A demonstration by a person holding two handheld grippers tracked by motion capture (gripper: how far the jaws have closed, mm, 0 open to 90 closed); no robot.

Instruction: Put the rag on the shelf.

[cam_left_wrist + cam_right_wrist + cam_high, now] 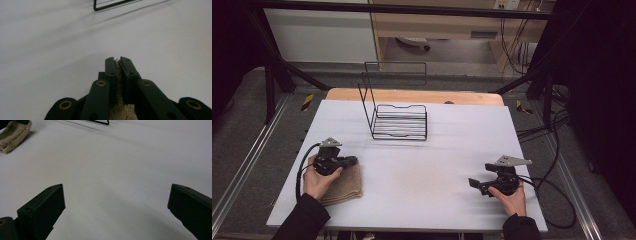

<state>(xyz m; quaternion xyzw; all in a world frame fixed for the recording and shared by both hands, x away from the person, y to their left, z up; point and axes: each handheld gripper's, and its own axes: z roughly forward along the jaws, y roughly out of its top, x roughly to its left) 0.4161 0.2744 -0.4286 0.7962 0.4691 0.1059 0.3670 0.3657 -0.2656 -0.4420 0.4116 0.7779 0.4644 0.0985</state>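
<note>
A folded beige towel (346,185) lies at the front left of the white table (422,145). My left gripper (353,161) sits over its far edge, jaws shut on the towel. In the left gripper view the towel (118,75) shows as a thin strip pinched between the two black fingers (111,75), with more of it below them. My right gripper (473,184) rests low over the table at the front right, jaws wide open with bare table between the fingers (42,210). The towel (13,135) lies far off in the right gripper view's top left corner.
A black wire rack (398,114) stands at the back middle of the table, its tall frame rising on the left side. Its base corner (110,5) shows at the top of the left gripper view. Cables trail off both grippers to the table edges.
</note>
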